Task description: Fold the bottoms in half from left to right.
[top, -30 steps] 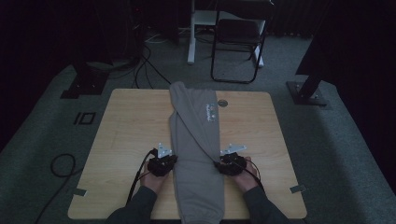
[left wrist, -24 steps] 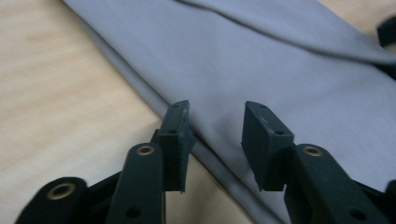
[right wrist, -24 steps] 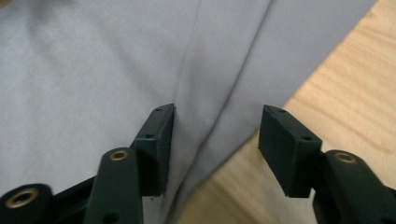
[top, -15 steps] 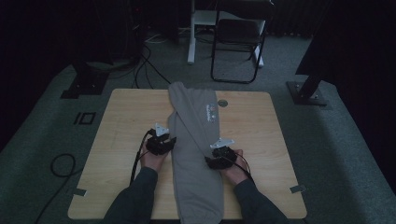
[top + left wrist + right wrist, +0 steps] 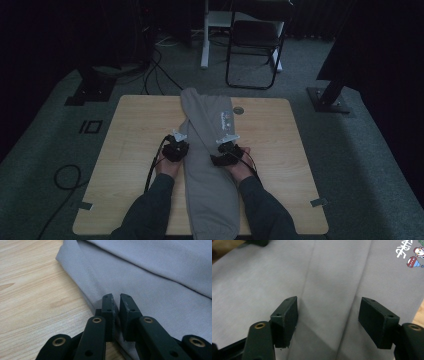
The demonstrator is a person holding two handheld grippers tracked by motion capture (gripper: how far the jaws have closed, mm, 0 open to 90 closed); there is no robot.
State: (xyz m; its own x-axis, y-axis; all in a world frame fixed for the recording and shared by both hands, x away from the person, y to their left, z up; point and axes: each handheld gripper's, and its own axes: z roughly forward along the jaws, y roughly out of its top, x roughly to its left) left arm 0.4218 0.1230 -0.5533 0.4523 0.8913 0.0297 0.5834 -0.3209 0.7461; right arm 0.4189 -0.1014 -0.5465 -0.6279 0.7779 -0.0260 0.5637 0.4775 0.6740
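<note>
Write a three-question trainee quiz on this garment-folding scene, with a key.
1. True or false: the right claw stands open over the grey garment.
2. What lies at the left claw? A) bare table only B) the garment's edge C) a cable
3. Where on the garment is the printed graphic: nearer the person or nearer the far end of the wooden table?

Key
1. True: its jaws have just been opening and stand wide apart, with cloth under them and nothing pinched.
2. B: its jaws have just been closing and stand nearly together at the folded edge; whether cloth is pinched is hard to tell.
3. Nearer the far end.
</note>
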